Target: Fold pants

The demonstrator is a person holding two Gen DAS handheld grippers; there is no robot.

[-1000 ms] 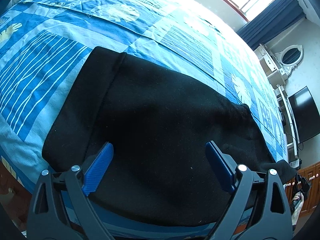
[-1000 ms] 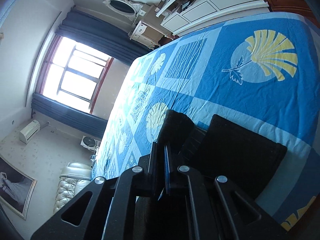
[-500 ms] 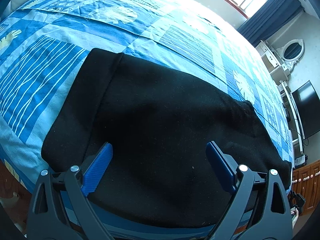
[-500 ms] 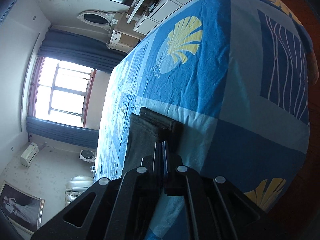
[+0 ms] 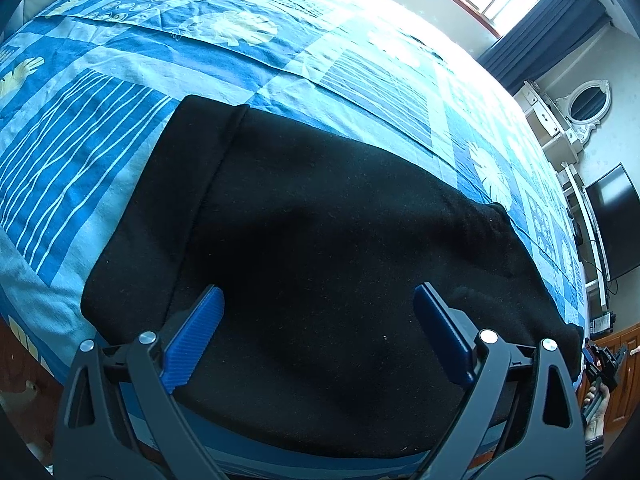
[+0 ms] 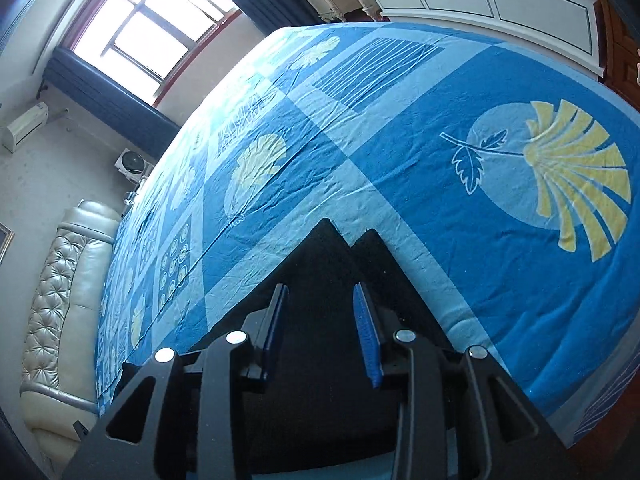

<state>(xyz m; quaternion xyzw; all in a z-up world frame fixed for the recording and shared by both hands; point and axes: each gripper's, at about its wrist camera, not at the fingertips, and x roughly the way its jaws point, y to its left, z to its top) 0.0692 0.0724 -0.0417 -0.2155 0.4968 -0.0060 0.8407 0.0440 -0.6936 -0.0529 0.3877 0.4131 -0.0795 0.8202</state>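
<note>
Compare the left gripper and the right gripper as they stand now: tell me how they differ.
The left gripper is spread wide, while the right gripper shows a much narrower gap. The left gripper hangs over the broad middle of the black pants; the right gripper sits over their pointed corner near the bedspread. Shared: both are open, hold nothing, and have blue-padded black fingers.
</note>
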